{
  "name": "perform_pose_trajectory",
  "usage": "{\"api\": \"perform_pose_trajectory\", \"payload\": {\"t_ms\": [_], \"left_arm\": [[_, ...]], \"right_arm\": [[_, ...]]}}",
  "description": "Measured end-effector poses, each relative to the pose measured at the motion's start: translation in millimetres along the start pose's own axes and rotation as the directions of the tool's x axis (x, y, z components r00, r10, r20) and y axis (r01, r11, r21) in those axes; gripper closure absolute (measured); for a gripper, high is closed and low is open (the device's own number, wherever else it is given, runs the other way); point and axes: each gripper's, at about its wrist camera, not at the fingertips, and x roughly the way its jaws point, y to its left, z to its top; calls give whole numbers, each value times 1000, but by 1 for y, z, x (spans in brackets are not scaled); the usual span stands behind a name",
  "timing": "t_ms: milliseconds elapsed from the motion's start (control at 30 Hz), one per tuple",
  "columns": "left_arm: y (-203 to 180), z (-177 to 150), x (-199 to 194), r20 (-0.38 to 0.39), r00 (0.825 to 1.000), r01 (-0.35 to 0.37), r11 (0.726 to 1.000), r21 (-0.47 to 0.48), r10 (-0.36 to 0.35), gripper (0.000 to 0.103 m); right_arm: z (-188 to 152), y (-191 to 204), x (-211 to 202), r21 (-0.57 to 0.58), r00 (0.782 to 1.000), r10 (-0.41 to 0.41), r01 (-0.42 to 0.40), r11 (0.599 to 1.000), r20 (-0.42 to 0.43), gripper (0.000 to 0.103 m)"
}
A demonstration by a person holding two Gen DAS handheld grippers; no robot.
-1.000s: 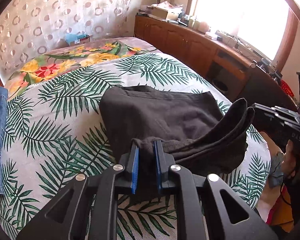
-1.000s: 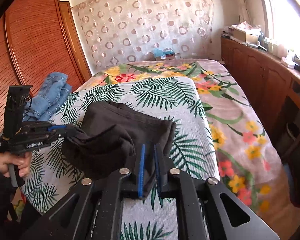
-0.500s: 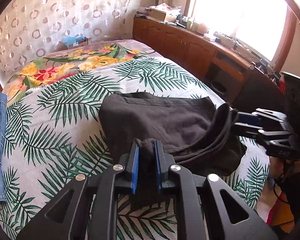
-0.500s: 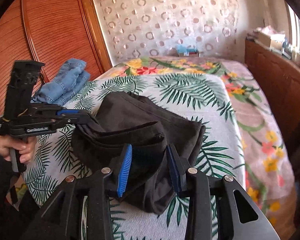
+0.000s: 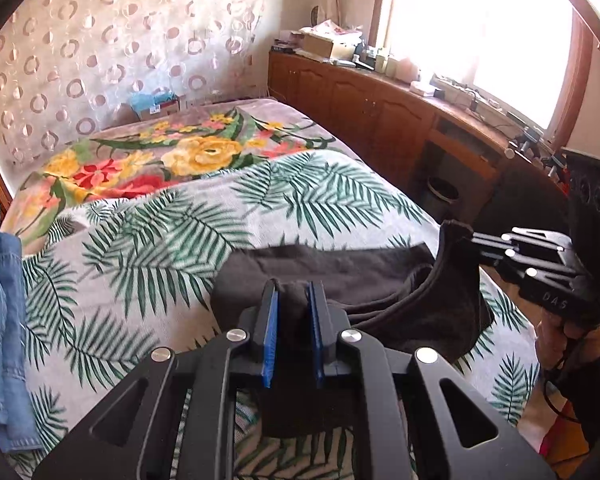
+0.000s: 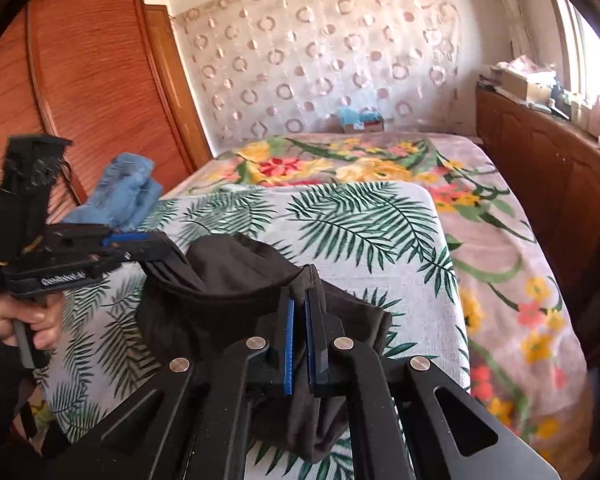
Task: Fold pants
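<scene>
Pants [image 5: 340, 276] on leafy bedspread [image 5: 148, 240]; jeans [image 5: 0, 320] lie nearby.

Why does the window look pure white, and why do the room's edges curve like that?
Left wrist view: the window is blown out by daylight, and the cabinet line bows from the fisheye lens. Right wrist view: the wardrobe curves likewise, and the black pants lose detail.

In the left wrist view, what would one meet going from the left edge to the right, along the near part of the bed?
Blue jeans → left gripper, shut on the black pants → right gripper, pinching the pants' other corner.
</scene>
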Motion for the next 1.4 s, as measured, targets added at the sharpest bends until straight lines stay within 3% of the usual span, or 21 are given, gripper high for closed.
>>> {"api": "perform_pose_trajectory", "payload": {"t_ms": [200, 400, 533, 867, 900, 967, 1000, 1200, 1300, 1400], "left_arm": [[3, -3, 6, -13, 1000, -7, 1000, -1, 7, 87], [11, -11, 15, -50, 999, -3, 998, -60, 0, 86], [13, -16, 0, -12, 1000, 7, 999, -52, -8, 62], [22, -31, 2, -42, 994, 99, 994, -46, -101, 55], [22, -32, 4, -40, 995, 87, 995, -50, -89, 53], [23, -34, 9, -42, 995, 91, 994, -62, -94, 36], [23, -35, 12, -44, 993, 106, 992, -73, -110, 32], [21, -32, 22, -59, 994, 86, 994, -71, -91, 30], [21, -30, 23, -46, 998, 45, 998, -52, -47, 30], [25, -28, 25, -54, 995, 82, 994, -71, -86, 30]], "right_arm": [[-8, 14, 7, -27, 999, -8, 7, 1000, -43, 99], [-14, 14, 14, -32, 996, -36, 33, 999, -81, 98], [-16, 18, 14, -58, 995, -47, 42, 997, -86, 98], [-12, 11, 13, -35, 995, -67, 65, 997, -76, 98], [-11, 11, 13, -34, 995, -65, 62, 997, -78, 98], [-12, 13, 15, -38, 994, -64, 61, 997, -83, 98], [-12, 14, 15, -44, 994, -66, 63, 997, -87, 98], [-13, 13, 15, -62, 994, -63, 58, 996, -89, 97], [-12, 9, 14, -59, 994, -59, 54, 997, -94, 92], [-12, 7, 19, -67, 992, -65, 58, 996, -107, 89]]}}
